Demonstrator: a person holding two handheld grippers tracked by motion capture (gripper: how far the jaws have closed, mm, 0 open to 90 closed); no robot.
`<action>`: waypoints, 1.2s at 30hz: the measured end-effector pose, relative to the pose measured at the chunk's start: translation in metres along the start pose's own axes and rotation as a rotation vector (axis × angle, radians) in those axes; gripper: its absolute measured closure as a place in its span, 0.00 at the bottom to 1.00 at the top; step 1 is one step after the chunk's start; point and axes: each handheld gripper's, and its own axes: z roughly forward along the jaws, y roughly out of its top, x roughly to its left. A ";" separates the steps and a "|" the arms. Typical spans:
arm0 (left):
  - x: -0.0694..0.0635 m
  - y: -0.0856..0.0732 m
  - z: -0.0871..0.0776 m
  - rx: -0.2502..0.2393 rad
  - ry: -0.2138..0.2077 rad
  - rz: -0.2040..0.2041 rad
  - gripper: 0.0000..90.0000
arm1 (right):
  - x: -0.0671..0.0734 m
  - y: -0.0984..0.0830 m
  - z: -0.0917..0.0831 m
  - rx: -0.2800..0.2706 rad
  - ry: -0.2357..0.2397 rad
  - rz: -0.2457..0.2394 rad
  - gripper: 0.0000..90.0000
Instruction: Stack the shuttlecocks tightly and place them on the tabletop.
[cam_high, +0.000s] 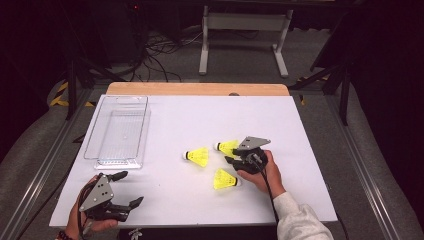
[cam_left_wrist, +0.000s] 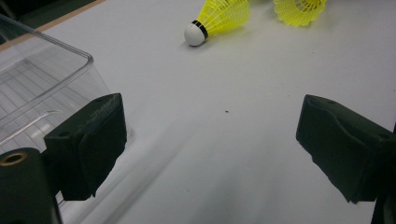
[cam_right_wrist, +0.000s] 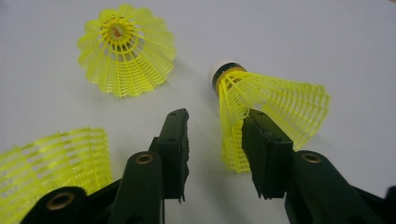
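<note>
So you're working over a big white table (cam_high: 190, 200) that's taking up most of the high view, with a wooden strip running along its far edge.

Next biggest thing is the clear plastic bin (cam_high: 119, 131), sitting at the far left of the table, long side pointing away from you. In the left gripper view its rounded corner is showing just beside the left-hand jaw.

Your left gripper (cam_high: 129, 189) is hanging out at the near left corner of the table, just short of the bin, and its jaws are standing wide apart with only bare tabletop between them.

Your right gripper (cam_high: 229, 156) is sitting right of the middle, in among the shuttles. Its jaws are fairly narrow, and in the right gripper view one jaw is lying against the skirt of the far-right shuttlecock (cam_right_wrist: 261, 112) while the other is standing clear of it with a gap, so you aren't actually squeezing it. That shuttle is lying on its side, white cork pointing away from the gripper, skirt edge poking in between the jaws.

The middle shuttlecock (cam_high: 197, 156) is lying on the table just to the left of the gripper, cork pointing left.

The nearest shuttlecock (cam_high: 226, 179) is lying closer to you, just beside your right hand (cam_high: 265, 175), cork towards that hand.
</note>
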 end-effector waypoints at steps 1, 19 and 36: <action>0.000 0.000 0.000 0.001 -0.001 0.000 0.11 | 0.000 0.001 0.001 0.003 -0.001 -0.003 0.71; 0.001 0.000 0.000 0.004 -0.004 -0.003 0.11 | 0.002 0.003 0.006 -0.002 -0.020 -0.027 1.00; 0.001 0.000 0.001 0.010 -0.008 -0.001 0.11 | 0.009 0.013 -0.009 -0.041 0.125 -0.081 1.00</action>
